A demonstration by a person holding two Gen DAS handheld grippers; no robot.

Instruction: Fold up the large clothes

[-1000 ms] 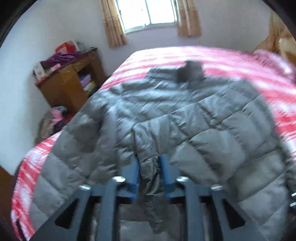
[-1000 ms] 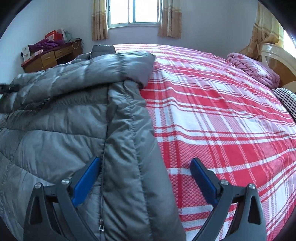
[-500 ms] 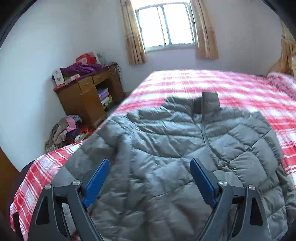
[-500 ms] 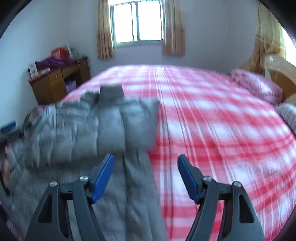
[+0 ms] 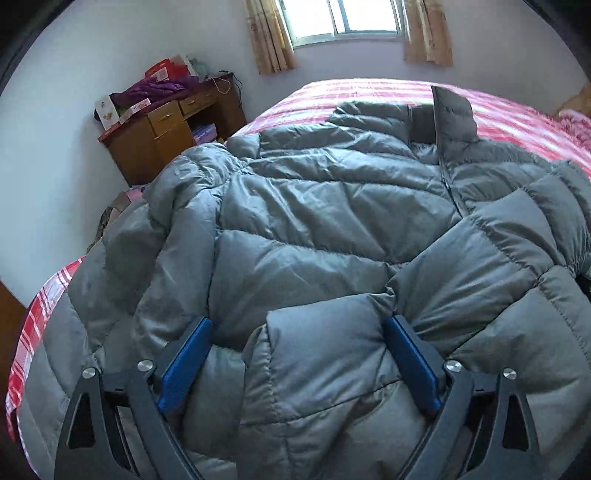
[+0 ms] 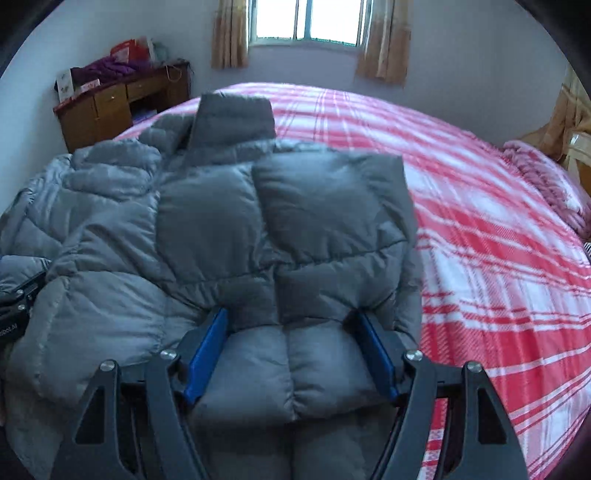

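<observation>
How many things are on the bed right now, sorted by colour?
Grey: 1, the puffer jacket, spread across the near end of the bed
Pink: 1, the bundled blanket at the far right edge
Total: 2

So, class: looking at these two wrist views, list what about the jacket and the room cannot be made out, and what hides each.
- Jacket hem: left view, cut off by the bottom edge behind the left gripper.
- Bed beneath the jacket: both views, covered.
- Right gripper: padding bulges between its jaws; grip unclear.
- Boxes on the desk: print too small.
- Outside the window: washed out.
</observation>
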